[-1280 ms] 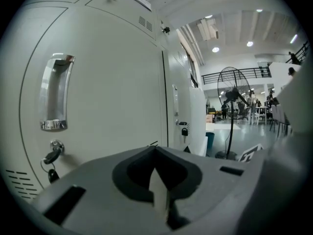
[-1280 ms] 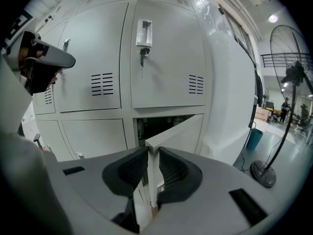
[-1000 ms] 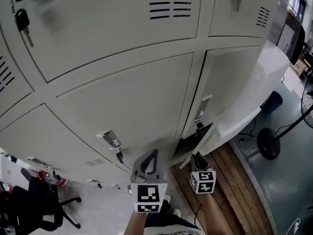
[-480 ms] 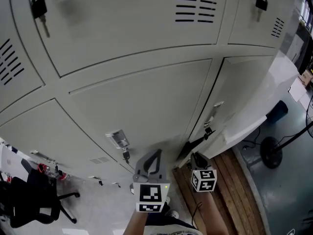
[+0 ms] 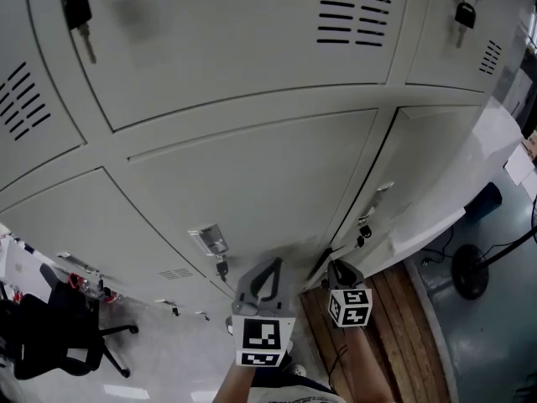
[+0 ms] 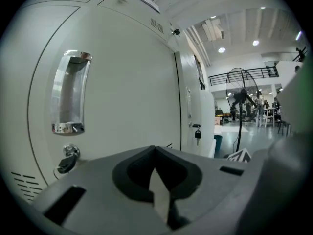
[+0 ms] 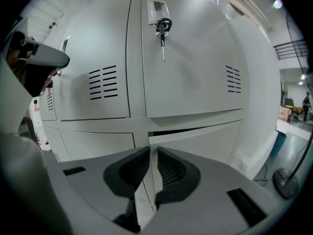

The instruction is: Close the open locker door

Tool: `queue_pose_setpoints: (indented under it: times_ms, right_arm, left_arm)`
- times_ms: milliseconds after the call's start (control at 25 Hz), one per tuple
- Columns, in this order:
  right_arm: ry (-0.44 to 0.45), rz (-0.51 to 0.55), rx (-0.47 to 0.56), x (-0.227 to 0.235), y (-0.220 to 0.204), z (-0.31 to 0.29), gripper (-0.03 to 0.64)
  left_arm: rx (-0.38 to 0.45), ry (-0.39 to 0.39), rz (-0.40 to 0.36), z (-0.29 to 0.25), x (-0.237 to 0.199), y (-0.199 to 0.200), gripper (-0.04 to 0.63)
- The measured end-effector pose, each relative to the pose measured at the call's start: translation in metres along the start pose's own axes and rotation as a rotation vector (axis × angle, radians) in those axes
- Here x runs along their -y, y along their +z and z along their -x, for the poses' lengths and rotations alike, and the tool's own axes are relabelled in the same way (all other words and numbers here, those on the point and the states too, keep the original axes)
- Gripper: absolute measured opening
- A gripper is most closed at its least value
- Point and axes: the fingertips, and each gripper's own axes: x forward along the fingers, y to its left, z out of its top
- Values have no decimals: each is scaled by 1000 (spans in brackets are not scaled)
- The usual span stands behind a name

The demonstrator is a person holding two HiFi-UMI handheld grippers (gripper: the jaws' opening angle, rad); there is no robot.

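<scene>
One locker door [image 5: 419,166], the lower right of the bank, stands almost shut, with a thin dark gap left along one edge. Close by that gap is the right gripper [image 5: 337,267], its jaws a narrow slit apart with nothing between them. Just beside it, the left gripper [image 5: 270,263] faces the closed neighbouring door below its handle [image 5: 209,240] and key [image 5: 222,268], jaw tips pressed together and empty. Wooden boards [image 5: 394,326] lie on the floor beneath, and a black chair [image 5: 50,342] is well off left.
</scene>
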Motion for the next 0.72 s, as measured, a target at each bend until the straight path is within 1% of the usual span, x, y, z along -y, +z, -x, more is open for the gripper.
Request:
queue_pose_setpoints:
  times_ms: [360,720]
  right_arm:
    - [33,13,19,-2,5,-11,61]
    - [43,5,35,-3,9,-19,61]
  left_arm:
    - [-3,11,4,-2,-1,-3,-2]
    - [-3,16,4,-2,-1,-3,-3]
